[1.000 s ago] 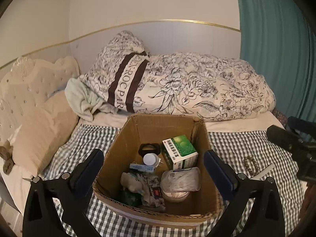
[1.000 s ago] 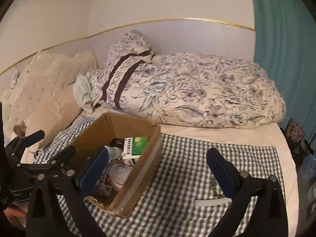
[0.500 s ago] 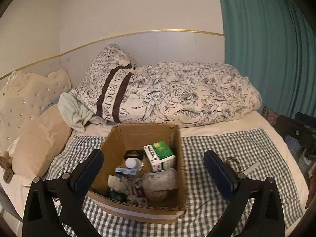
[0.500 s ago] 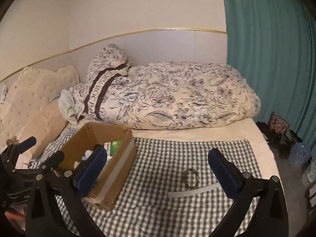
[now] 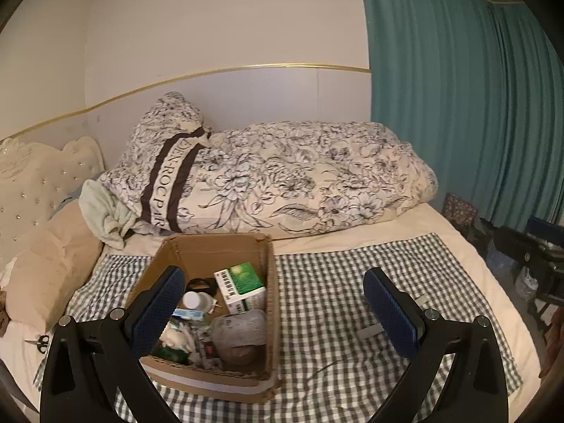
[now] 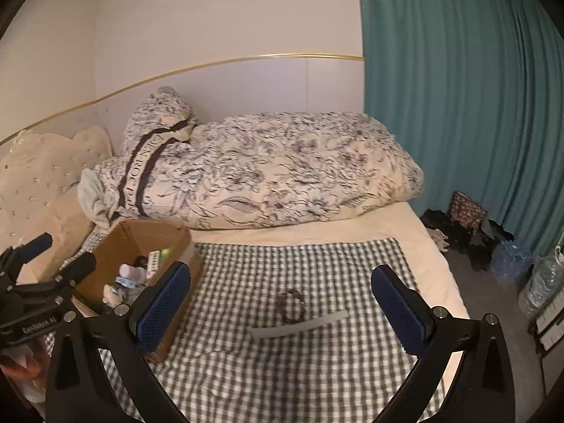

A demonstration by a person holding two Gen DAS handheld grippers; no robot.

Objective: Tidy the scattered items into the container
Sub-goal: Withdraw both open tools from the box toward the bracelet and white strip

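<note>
Bracelet (image 6: 292,305) right of box (image 6: 120,243)

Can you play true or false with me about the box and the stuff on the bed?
1. The cardboard box already has things inside. True.
2. The left gripper is holding the green and white carton. False: it is open and empty; the carton sits in the box.
3. A beaded bracelet lies on the checked blanket. True.
4. The grey strip is in the box. False: it lies on the blanket beside the bracelet.
5. The right gripper is open. True.
</note>
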